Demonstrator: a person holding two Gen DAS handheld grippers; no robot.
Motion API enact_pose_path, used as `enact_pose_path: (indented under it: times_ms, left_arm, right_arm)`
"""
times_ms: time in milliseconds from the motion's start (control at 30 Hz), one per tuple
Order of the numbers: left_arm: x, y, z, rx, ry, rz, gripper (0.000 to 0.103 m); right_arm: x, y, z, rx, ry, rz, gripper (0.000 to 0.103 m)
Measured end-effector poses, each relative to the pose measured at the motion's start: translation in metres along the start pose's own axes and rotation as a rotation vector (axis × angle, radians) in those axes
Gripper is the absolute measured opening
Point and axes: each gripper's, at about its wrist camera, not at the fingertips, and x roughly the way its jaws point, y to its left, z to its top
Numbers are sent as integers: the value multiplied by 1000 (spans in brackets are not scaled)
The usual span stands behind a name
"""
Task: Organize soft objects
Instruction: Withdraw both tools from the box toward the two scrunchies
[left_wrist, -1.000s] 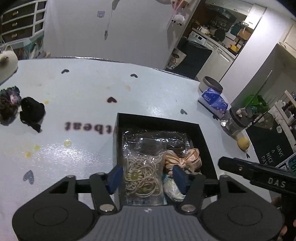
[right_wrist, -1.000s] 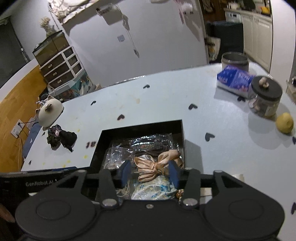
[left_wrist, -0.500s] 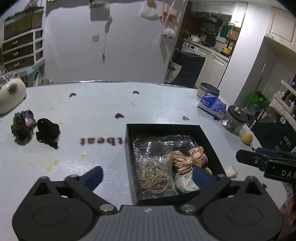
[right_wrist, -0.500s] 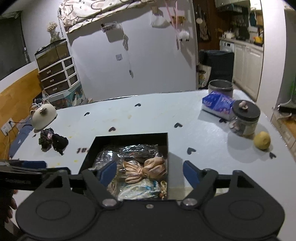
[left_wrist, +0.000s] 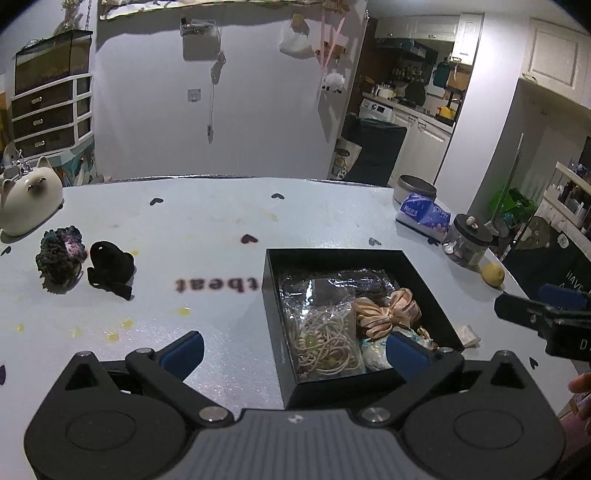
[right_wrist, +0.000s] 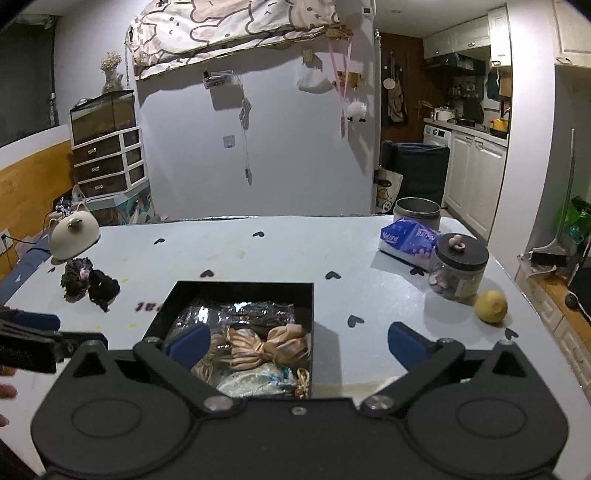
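Hovering over a pale table (left_wrist: 207, 236), the left gripper (left_wrist: 291, 349) and right gripper (right_wrist: 295, 341) both have their blue-padded jaws spread wide and hold nothing. The right's jaws have just been opening, and the left's opened a little before that.

A black box (left_wrist: 271, 291) sits near the grippers. Inside lie a clear bag of beige hair ties (left_wrist: 327, 341), a peach satin bow (left_wrist: 388, 312), a crinkled clear packet (left_wrist: 325, 282) at the far end and a pale patterned fabric piece (right_wrist: 258, 382).

To the far left of the box, a dark multicoloured scrunchie (left_wrist: 59, 256) and a black scrunchie (left_wrist: 110, 266) rest just beside each other.

Upside-down print on the table reads "beat" (left_wrist: 210, 286). At the far right, a blue tissue pack (right_wrist: 408, 240) reads "Natural", just beside a dark-lidded glass jar (right_wrist: 458, 269) and near a lemon (right_wrist: 490, 306).
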Motion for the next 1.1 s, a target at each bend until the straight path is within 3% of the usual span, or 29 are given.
enact_pose_path:
  times_ms: [633,1100]
  left_arm:
    - [-12,49,5,6,-16,-13,103]
    - [-22,130,16,22,-16,-10,103]
  right_arm:
    - [-4,40,-6,42,19,-50,103]
    - [15,119,-1,76,29,-70,103]
